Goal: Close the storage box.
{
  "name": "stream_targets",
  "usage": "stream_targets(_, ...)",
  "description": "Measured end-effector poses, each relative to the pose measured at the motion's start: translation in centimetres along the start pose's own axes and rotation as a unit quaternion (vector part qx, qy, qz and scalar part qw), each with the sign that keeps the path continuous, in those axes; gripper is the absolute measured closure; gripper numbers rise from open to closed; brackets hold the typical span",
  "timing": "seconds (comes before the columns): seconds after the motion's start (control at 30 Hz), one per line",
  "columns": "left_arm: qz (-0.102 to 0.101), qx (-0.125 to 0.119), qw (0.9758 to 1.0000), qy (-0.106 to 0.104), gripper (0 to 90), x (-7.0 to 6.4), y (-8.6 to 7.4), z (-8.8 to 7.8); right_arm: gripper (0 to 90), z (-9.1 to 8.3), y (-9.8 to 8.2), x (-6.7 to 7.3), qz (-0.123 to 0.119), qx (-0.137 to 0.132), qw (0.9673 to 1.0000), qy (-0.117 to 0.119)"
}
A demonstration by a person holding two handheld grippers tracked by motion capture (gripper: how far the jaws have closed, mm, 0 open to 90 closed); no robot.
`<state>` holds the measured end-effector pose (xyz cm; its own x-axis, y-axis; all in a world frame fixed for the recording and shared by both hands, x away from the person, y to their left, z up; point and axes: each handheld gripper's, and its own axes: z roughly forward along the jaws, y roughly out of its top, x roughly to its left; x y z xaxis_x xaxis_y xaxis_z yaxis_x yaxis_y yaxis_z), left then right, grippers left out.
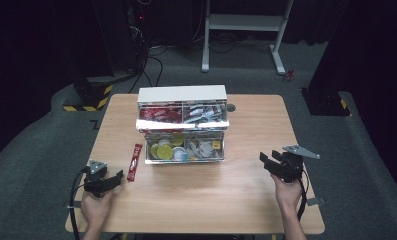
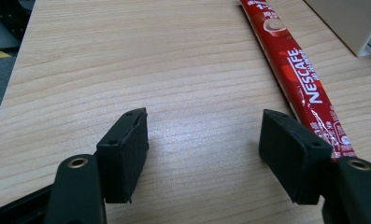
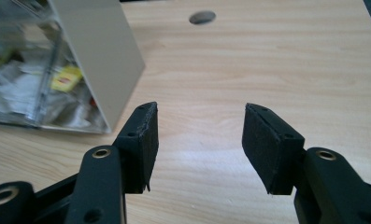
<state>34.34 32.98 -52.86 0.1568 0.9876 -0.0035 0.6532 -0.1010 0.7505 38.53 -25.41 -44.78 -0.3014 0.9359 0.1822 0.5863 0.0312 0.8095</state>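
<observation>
Lying beside left tongs (image 2: 204,156): one red sachet (image 2: 299,77); both tongs gaping, empty; right tongs (image 3: 199,149).

A two-tier organizer (image 1: 182,125) stands at the middle of the table (image 1: 196,200), toward its far edge, packets and capsules in its compartments. A sachet (image 1: 134,161) lies on the table just left of it. The left gripper (image 1: 117,176) sits near the sachet, the right gripper (image 1: 266,159) well apart at the organizer's right.

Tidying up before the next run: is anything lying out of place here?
Yes: one red Nescafe stick lies loose on the table, left of the sachet organizer, while similar red packets sit inside it.
</observation>
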Motion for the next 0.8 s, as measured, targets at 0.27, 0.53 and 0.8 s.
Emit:
stream_targets(0.27,-0.001,0.000,1.0000,0.000,33.5,0.0,0.0,0.0,46.2,1.5,-2.2,-1.0,0.014,0.025,0.9993,-0.024)
stream_targets(0.53,-0.001,-0.002,1.0000,0.000,33.5,0.0,0.0,0.0,46.3,2.5,-3.4,-1.4,0.013,0.040,0.9982,-0.042)
stream_targets(0.8,-0.003,-0.002,1.0000,-0.002,33.4,0.0,0.0,0.0,45.2,3.4,-3.9,-1.1,0.007,0.057,0.9973,-0.046)
